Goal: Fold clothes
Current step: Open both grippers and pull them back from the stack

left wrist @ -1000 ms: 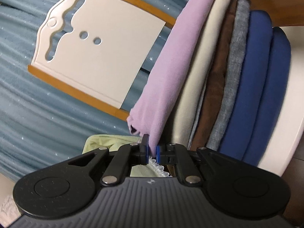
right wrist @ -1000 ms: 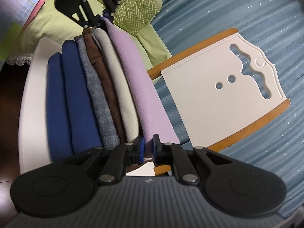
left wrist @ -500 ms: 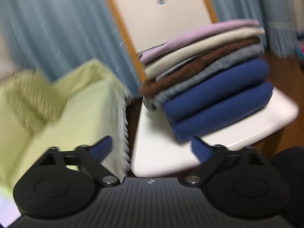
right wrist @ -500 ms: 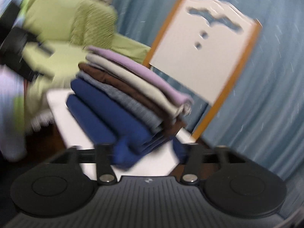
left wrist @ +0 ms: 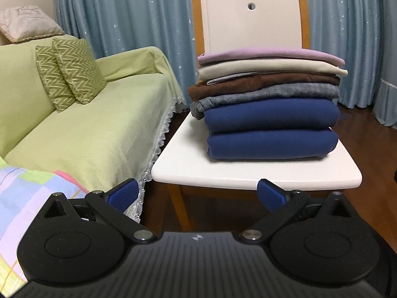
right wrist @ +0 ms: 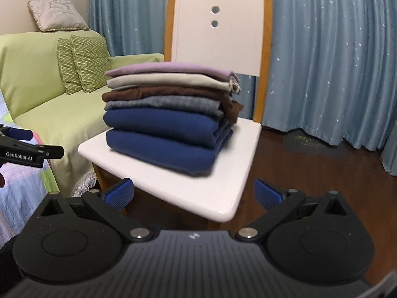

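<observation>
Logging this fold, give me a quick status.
Left gripper and right gripper open, empty. Lilac top folded on the stack, on the chair. Nothing in the way.

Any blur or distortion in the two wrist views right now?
Left wrist: sharp; fisheye bows the curtains, corners dark. Right wrist: slight motion blur along the near edge of the folded stack; fisheye bends the chair back; warm indoor light, soft glare on the chair seat.
</observation>
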Demonstrator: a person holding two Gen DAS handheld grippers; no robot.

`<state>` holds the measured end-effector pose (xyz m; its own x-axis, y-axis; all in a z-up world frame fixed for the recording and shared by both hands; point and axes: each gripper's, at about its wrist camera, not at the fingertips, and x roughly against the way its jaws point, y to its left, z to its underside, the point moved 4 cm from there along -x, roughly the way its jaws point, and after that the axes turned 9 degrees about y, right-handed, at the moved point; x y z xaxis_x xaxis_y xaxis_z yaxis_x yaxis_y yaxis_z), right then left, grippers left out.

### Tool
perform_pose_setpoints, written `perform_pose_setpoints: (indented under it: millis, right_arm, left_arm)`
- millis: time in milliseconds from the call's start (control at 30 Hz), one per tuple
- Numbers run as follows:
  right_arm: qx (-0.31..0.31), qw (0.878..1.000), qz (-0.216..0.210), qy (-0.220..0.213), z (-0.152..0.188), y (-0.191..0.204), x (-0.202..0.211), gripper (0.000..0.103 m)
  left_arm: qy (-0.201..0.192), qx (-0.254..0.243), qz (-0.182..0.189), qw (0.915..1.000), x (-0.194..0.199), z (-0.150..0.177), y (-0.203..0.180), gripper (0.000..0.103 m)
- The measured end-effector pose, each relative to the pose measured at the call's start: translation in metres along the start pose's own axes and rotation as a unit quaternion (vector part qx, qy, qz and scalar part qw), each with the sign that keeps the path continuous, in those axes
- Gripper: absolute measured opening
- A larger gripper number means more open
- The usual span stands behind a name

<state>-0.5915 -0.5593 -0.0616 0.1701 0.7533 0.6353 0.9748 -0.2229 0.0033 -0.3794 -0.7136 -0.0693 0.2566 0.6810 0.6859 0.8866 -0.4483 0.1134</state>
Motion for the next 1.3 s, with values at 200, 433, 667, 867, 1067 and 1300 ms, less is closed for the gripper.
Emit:
perform_pose_setpoints:
  millis: [200,433,667,867,1067,1300]
  right_arm:
    - [0.006,1.000,0.003,0.004,0.008,0.001,0.011,0.102]
    - [0.040,0.999,0.000,-0.003,0.008,0.012,0.018,0.102]
    - [0.049,0.999,-0.001,-0.007,0.001,0.017,0.018,0.102]
    - [0.047,0.999,-0.003,-0.005,-0.002,0.017,0.016,0.102]
    - [0.045,0.999,-0.004,-0.004,-0.003,0.015,0.015,0.102]
    - [0.040,0.999,-0.001,-0.006,-0.004,0.010,0.015,0.102]
  left_arm:
    - [-0.006,0.052,0.077,0.9956,0.007,-0.003,-0.012,0.102]
    - [0.001,0.060,0.077,0.9952,0.017,-0.001,-0.018,0.102]
    - [0.003,0.055,0.076,0.9956,0.017,0.001,-0.022,0.102]
    - [-0.003,0.041,0.073,0.9965,0.017,-0.002,-0.027,0.102]
    - [-0.006,0.026,0.082,0.9963,0.016,-0.007,-0.036,0.102]
    - [-0.016,0.010,0.096,0.9952,0.017,-0.009,-0.047,0.103]
